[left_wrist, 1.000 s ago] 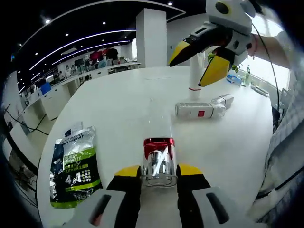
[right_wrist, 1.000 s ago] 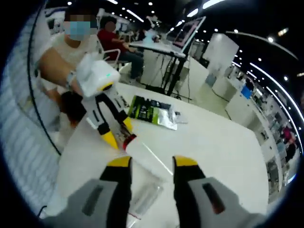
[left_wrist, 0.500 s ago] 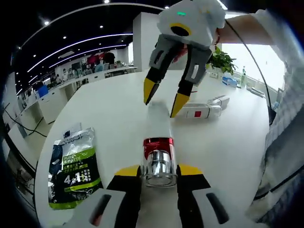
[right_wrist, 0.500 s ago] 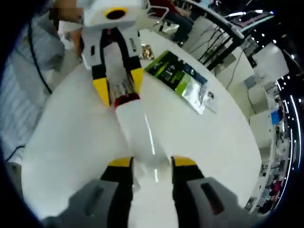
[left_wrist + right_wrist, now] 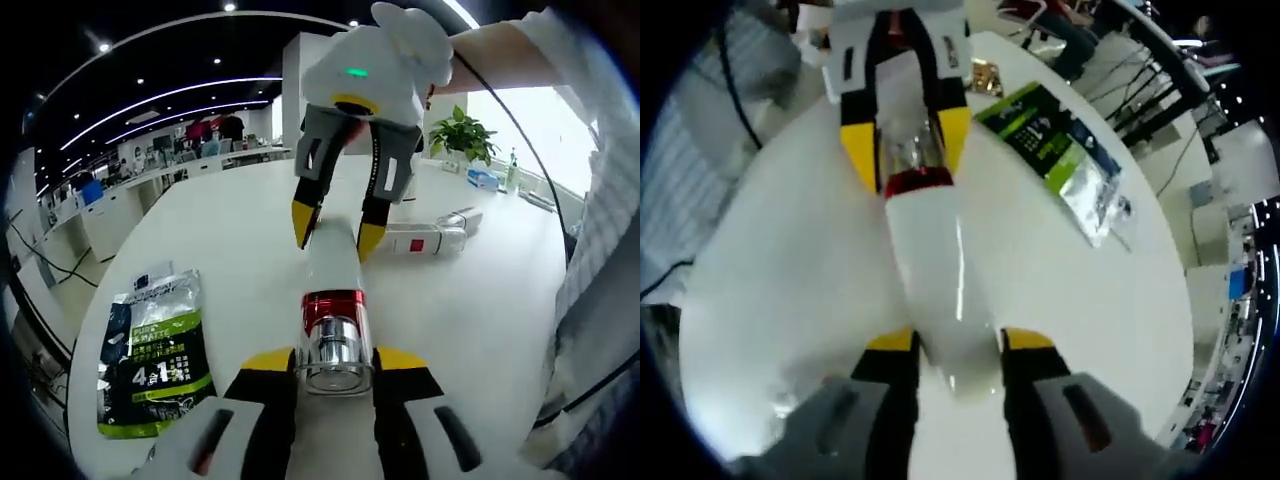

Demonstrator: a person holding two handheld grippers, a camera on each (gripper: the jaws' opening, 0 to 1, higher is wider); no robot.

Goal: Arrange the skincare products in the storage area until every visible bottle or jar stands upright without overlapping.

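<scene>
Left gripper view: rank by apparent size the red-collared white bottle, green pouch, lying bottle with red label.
1. White bottle, held by the left hand-held gripper; closeness inflates it.
2. Green pouch, roughly similar, so order with 1 is unsure.
3. Lying bottle with red label, smallest but farthest.

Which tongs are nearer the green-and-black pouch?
Left. The left tongs hold the white bottle's cap end right beside the green-and-black pouch; the right tongs straddle its far end, farther off.
</scene>
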